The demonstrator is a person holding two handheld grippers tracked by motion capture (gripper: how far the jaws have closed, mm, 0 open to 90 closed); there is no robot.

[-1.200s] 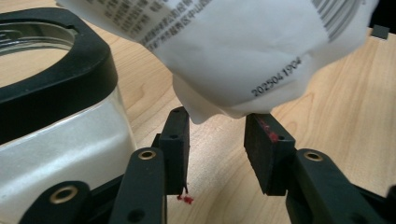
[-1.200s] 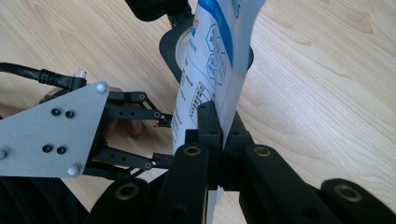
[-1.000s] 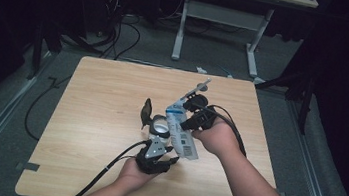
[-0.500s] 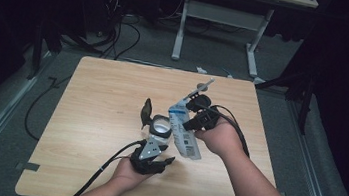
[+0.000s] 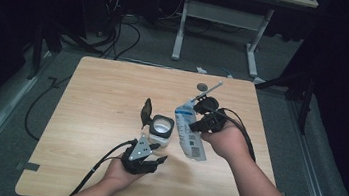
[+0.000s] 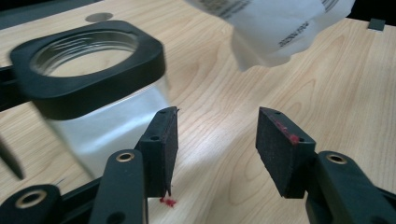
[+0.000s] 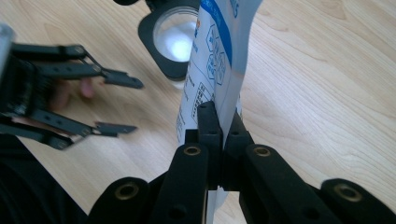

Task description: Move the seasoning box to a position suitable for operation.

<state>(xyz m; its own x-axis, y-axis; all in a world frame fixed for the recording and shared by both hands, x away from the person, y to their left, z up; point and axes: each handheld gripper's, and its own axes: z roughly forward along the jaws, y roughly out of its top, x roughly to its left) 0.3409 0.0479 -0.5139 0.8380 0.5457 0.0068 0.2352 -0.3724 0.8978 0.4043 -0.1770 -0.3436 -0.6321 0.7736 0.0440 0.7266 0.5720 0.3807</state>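
Note:
A clear jar [image 5: 161,128] with a black square rim stands mid-table, its lid [image 5: 147,110] flipped up on its far left side. In the left gripper view the jar [image 6: 88,93] stands left of the jaws. My left gripper [image 5: 157,152] [image 6: 217,126] sits just in front of the jar; its jaws have just been opening and nothing is between them. My right gripper [image 5: 198,123] [image 7: 224,122] is shut on a white and blue pouch [image 5: 190,135] [image 7: 219,65], held tilted to the right of the jar [image 7: 175,37]. The pouch's lower end [image 6: 275,23] hangs above the left jaws.
A thin light stick [image 5: 214,87] and a small dark round spot [image 5: 203,87] lie at the table's far right. The wooden table [image 5: 102,94] has bare surface to the left. A second table's white legs [image 5: 181,28] and cables [image 5: 119,36] lie on the floor behind.
My left gripper has drawn back from the jar toward the person and its jaws have spread. The right gripper with the pouch has stayed almost still.

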